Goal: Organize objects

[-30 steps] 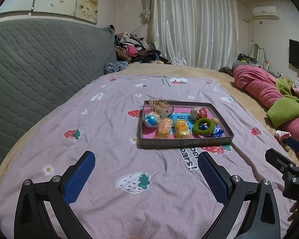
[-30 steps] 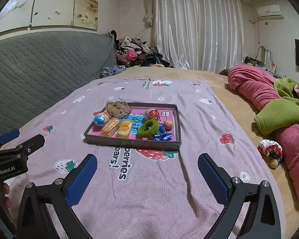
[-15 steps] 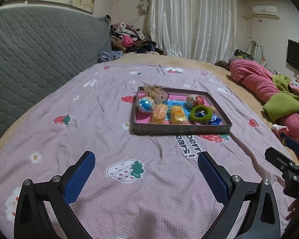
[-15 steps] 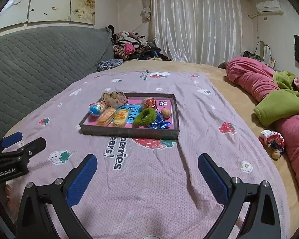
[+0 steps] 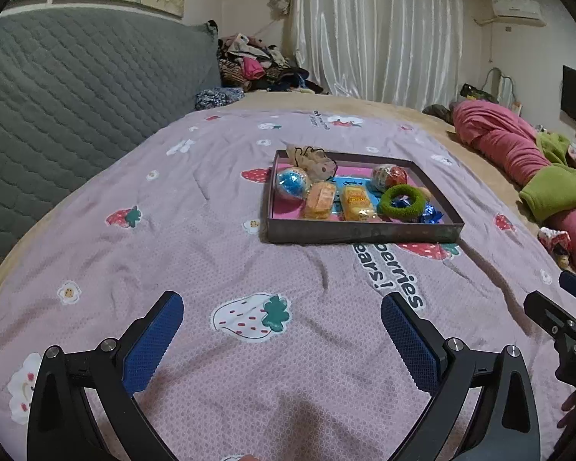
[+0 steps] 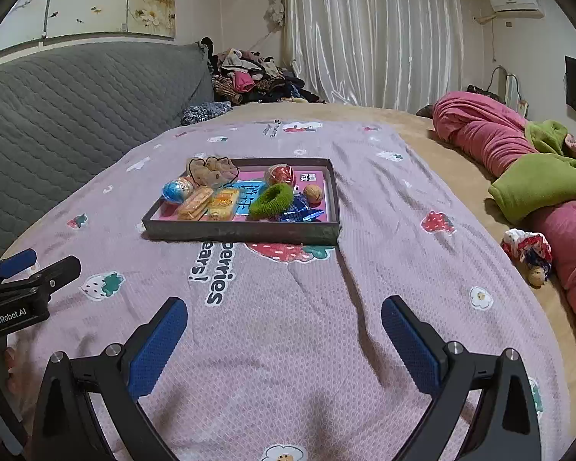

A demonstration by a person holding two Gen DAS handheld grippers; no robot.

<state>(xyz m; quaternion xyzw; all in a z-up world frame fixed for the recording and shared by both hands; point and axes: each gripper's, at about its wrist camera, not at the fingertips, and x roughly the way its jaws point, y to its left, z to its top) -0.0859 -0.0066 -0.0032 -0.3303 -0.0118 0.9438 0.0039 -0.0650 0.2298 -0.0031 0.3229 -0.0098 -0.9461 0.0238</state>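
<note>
A shallow dark tray (image 5: 361, 230) (image 6: 242, 232) lies on the purple strawberry bedspread. In it sit a blue ball (image 5: 292, 183), a red ball (image 5: 389, 175), two yellow snack packs (image 5: 319, 199), a green hair ring (image 5: 401, 200) (image 6: 271, 201), blue foil wrappers (image 6: 301, 211), a walnut (image 6: 312, 193) and a beige scrunchie (image 6: 212, 169). My left gripper (image 5: 282, 320) hovers open over the spread, well short of the tray. My right gripper (image 6: 284, 322) is open too, equally short of it. Each gripper shows at the edge of the other's view.
A grey quilted headboard (image 5: 69, 88) runs along the left. Pink and green blankets (image 6: 533, 176) are piled at the right, with a small doll (image 6: 528, 249) beside them. Clothes (image 5: 253, 65) are heaped at the far end before white curtains.
Both grippers have moved forward and lower toward the tray, which now looks larger and nearer. Jaws stayed open and nothing was picked up.
</note>
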